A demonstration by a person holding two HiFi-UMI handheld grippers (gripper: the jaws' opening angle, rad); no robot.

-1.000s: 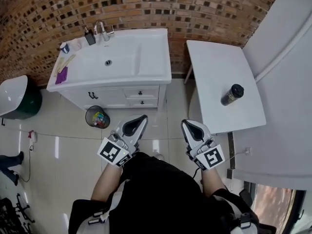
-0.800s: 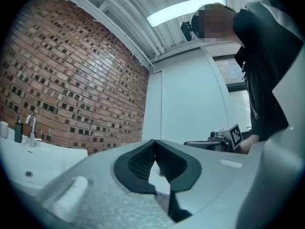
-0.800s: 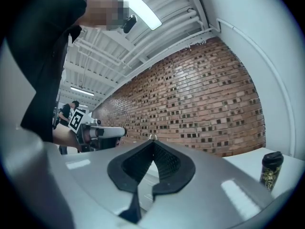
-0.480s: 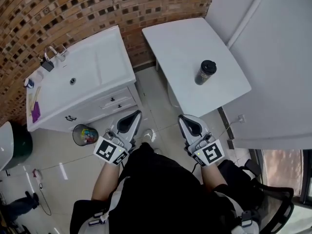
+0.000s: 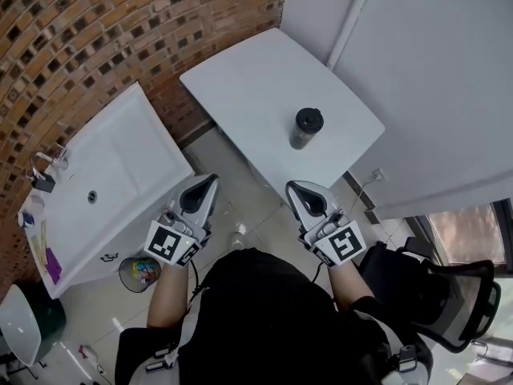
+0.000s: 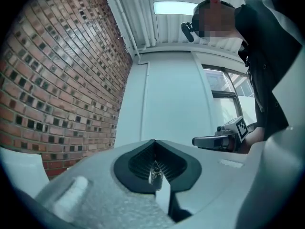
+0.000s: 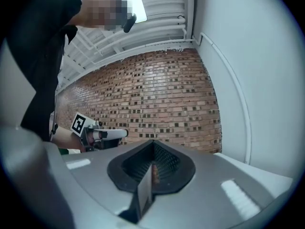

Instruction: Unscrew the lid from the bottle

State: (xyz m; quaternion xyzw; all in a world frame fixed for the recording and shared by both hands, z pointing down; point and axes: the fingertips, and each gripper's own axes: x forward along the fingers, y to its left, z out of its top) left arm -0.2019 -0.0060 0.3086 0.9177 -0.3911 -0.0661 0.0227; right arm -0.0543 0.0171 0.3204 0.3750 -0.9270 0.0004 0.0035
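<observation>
bottle (image 5: 303,135) stood upright with lid (image 5: 309,119) on, on white table (image 5: 240,87), at 12 o'clock from right gripper (image 5: 298,191) | left gripper (image 5: 207,186) and right both clenched, empty | step: approach; next: open jaws, reach forward.

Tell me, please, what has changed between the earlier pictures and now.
The person has turned toward the table, so it and the bottle now sit mid-view, and the sink has slid left. Nothing was gripped or released. Left tongs and right tongs stay shut, empty, short of the table; the bottle stands upright, lid on.
</observation>
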